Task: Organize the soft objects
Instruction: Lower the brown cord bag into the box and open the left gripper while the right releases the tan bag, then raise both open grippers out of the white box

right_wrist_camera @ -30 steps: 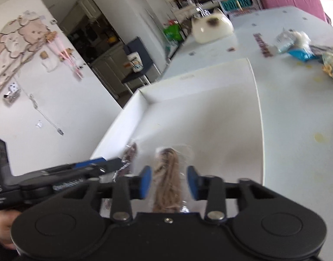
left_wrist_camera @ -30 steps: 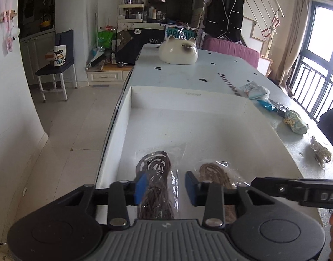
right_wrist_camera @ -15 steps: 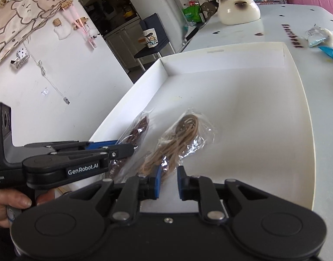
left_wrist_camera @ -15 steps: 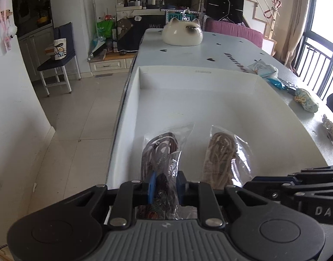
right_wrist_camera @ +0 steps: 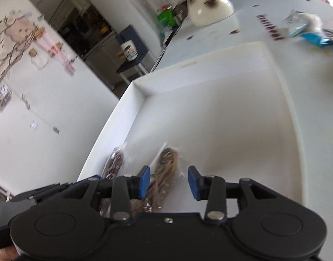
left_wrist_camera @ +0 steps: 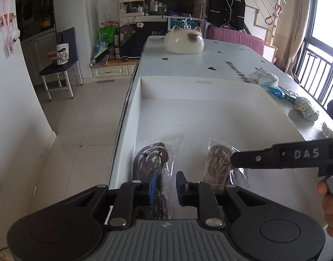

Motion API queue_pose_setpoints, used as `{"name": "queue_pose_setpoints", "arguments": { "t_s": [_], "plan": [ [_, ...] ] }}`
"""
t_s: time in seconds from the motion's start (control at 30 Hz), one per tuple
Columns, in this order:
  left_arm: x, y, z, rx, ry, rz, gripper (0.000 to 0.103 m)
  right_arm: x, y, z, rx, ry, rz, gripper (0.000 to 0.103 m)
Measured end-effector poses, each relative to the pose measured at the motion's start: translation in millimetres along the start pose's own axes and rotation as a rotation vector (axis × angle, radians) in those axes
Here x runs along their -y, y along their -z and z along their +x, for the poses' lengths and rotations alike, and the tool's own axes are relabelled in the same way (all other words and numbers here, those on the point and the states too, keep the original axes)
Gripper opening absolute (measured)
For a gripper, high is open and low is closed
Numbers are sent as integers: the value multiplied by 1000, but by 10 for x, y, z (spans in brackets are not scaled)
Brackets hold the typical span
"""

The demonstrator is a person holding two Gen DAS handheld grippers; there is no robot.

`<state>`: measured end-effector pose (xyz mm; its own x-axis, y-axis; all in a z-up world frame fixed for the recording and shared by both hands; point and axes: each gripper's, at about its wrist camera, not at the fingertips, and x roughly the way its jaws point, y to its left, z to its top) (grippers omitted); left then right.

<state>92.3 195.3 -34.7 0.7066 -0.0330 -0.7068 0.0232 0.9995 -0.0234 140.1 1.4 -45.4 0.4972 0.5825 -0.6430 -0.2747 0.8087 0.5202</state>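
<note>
Two clear bags lie at the near end of a white tray [left_wrist_camera: 188, 80]. One holds a dark brown cord [left_wrist_camera: 151, 158], the other a tan cord [left_wrist_camera: 216, 163]. My left gripper [left_wrist_camera: 165, 186] is shut on the near end of the dark cord bag. In the right wrist view my right gripper [right_wrist_camera: 168, 180] hovers over the tan cord bag [right_wrist_camera: 166, 163]. Its jaws are opening, and the bag sits between the pads without being pressed. The dark cord bag [right_wrist_camera: 116, 161] lies to its left, with the left gripper [right_wrist_camera: 96, 177] on it.
A cream cat-shaped bowl [left_wrist_camera: 183, 41] stands at the table's far end. Right of the tray lie a pale packet [left_wrist_camera: 262, 77], a blue packet [left_wrist_camera: 279, 92] and a knotted pouch [left_wrist_camera: 305, 111]. The table edge drops to the floor on the left.
My left jaws closed onto the dark cord bag and stayed there. My right jaws pinched the tan cord bag half a second ago and have now spread apart again.
</note>
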Motion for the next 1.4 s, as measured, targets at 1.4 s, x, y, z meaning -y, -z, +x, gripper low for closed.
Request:
{"name": "queue_pose_setpoints", "arguments": {
  "t_s": [1.4],
  "plan": [
    [120,92,-387,61,65,-90,51,-207,191,-834,158,54,-313,52]
  ]
}}
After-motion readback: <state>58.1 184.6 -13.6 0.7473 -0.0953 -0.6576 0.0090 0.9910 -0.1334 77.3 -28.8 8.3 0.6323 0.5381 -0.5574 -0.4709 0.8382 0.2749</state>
